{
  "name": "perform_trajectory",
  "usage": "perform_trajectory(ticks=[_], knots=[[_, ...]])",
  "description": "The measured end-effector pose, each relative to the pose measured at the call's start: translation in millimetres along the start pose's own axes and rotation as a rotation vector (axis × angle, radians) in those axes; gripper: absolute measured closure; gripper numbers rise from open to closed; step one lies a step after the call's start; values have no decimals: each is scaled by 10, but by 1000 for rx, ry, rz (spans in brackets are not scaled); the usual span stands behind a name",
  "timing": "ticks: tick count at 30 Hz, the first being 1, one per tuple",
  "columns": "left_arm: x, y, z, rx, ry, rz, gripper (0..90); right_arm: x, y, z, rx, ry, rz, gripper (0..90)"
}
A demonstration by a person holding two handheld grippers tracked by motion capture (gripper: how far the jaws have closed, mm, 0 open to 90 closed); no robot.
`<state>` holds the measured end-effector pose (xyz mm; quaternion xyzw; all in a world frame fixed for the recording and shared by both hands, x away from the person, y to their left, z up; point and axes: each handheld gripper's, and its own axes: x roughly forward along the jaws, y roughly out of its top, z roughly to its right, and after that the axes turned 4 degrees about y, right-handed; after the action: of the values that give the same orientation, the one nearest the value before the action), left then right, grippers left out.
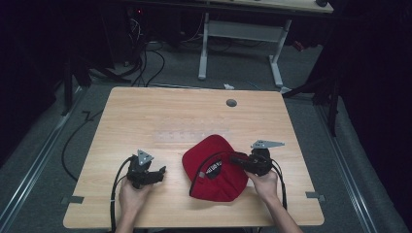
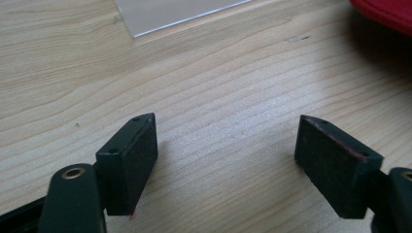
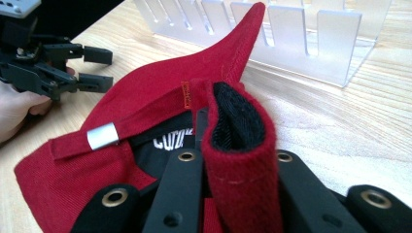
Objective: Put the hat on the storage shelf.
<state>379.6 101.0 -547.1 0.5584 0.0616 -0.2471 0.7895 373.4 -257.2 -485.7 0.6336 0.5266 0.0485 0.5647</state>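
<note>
Right fingers (image 3: 233,165) pinching red cap (image 3: 145,97) rim, left fingers (image 2: 228,160) apart, cap well aside

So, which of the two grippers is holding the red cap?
The right gripper, at the right of the high view: its fingers are shut on a fold of the red cap. The left gripper is open over bare table.

High overview, 2 close jaw-level views

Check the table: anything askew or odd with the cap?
The red cap lies upside down with its lining showing, and the right tongs pinch a folded bit of its rim, which bunches up. The left tongs stand open over bare table. Nothing spilled or damaged.
</note>
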Motion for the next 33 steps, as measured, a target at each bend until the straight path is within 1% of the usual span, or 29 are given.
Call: perform_trajectory(ticks=[4,8,9,10,12,13,14,15,17,18,19,20,22,25,30,33], knots=[[-7,-4,3,4,-5,-3,235,-42,8,-4,17,4,4,830],[-27,-7,-2,7,-8,-9,231,-78,14,3,19,-1,2,830],[-38,-7,-7,3,-11,-11,227,-98,15,3,31,5,2,830],[-38,-7,-7,3,-11,-11,228,-98,15,3,31,5,2,830],[-53,9,-12,-12,-23,-1,230,-118,23,7,28,9,4,830],[-79,27,3,-30,-45,8,229,-140,37,2,33,5,4,830],[-79,27,3,-30,-45,8,229,-140,37,2,33,5,4,830],[-102,34,22,-29,-61,10,229,-150,51,0,27,1,6,830],[-155,44,84,-8,-89,28,228,-173,87,-14,16,-7,6,830],[-171,47,101,1,-97,31,227,-197,114,-22,18,-7,15,829],[-202,59,142,1,-123,28,226,-203,123,-22,22,-4,17,830],[-202,59,142,1,-123,28,225,-203,123,-22,22,-4,17,830],[-215,64,179,0,-145,28,224,-212,137,-28,18,-2,15,830],[-213,49,215,-5,-156,20,208,-216,141,-31,18,-4,13,829],[-253,-14,374,64,-188,7,195,-226,158,-32,25,-2,16,830],[-297,-20,489,83,-230,15,189,-233,188,-46,23,1,12,830]])
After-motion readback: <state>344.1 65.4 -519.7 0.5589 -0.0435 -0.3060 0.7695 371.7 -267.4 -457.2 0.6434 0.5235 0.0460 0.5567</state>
